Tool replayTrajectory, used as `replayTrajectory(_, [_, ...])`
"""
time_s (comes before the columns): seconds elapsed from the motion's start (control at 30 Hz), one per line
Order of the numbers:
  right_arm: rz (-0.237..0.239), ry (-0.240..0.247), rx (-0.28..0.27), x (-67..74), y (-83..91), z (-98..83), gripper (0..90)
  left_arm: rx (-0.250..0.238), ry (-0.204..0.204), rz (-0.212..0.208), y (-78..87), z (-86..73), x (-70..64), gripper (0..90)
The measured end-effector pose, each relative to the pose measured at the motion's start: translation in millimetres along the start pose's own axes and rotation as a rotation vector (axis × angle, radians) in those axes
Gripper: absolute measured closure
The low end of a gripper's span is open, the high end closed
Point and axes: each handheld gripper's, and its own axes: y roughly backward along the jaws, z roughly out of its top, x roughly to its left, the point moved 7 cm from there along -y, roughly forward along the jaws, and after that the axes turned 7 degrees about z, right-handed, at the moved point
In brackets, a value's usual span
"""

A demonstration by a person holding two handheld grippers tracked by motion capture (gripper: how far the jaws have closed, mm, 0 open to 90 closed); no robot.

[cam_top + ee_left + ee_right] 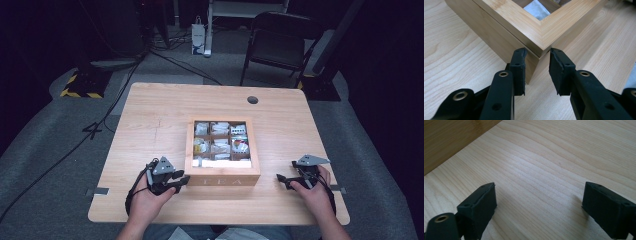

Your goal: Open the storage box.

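Observation:
A wooden tea box (222, 179) with a windowed lid stands at the table's middle, and white tea packets (220, 137) show in its compartments. My left gripper (184, 179) is at the box's front left corner. In the left gripper view the corner of the box (506, 20) sits between the jaws of the left gripper (537, 53), and both pads touch it at the lid seam. My right gripper (282, 181) rests on the table to the right of the box. In its own view the right gripper (539, 195) stands wide open over bare wood.
The light wooden table (150, 115) has a round cable hole (252, 99) at its far right. Beyond it stand a dark folding chair (280, 40) and a white bag (198, 37) on the floor. Cables run across the grey floor at the left.

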Motion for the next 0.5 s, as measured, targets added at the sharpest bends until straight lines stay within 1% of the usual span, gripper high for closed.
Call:
replayTrajectory(0.1, [0.000,0.000,0.000,0.0,0.0,0.0,12.2,0.002,-0.004,0.003,0.3,0.2,0.2,66.9])
replayTrajectory(0.27, [0.000,0.000,0.000,0.0,0.0,0.0,12.2,0.022,-0.019,0.007,1.7,1.6,-0.1,68.0])
replayTrajectory(0.37, [0.000,0.000,0.000,0.0,0.0,0.0,12.3,0.021,-0.022,0.011,2.2,2.1,-0.3,68.6])
replayTrajectory(0.4, [0.000,0.000,0.000,0.0,0.0,0.0,12.3,0.000,-0.025,0.002,3.9,4.0,-0.3,69.9])
replayTrajectory(0.43, [0.000,0.000,0.000,0.0,0.0,0.0,12.3,0.000,-0.025,0.002,3.9,4.0,-0.3,71.8])
replayTrajectory(0.47, [0.000,0.000,0.000,0.0,0.0,0.0,12.2,-0.013,-0.016,-0.016,5.8,6.0,-0.4,73.0])
replayTrajectory(0.5, [0.000,0.000,0.000,0.0,0.0,0.0,12.2,-0.013,-0.016,-0.016,5.8,6.0,-0.4,73.1])
